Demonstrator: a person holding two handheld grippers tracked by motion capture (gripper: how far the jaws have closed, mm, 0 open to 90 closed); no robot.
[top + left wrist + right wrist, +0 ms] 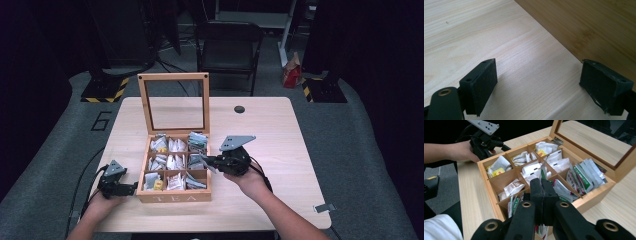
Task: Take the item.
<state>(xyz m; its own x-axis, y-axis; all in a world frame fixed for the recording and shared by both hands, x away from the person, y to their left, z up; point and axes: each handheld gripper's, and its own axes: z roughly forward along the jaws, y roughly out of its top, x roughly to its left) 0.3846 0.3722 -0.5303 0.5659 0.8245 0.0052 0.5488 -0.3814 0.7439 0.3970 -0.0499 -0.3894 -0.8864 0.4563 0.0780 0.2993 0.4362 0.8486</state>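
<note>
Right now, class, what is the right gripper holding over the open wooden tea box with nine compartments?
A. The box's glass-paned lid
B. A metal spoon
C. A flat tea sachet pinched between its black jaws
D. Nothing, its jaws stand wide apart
C: in the right gripper view, the right gripper has its jaws pressed together on a thin green-and-white tea sachet above the wooden tea box.

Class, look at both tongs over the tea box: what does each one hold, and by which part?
The right tongs pinch a tea sachet by its lower edge, above the tea box. The left tongs are open and hold nothing.
</note>
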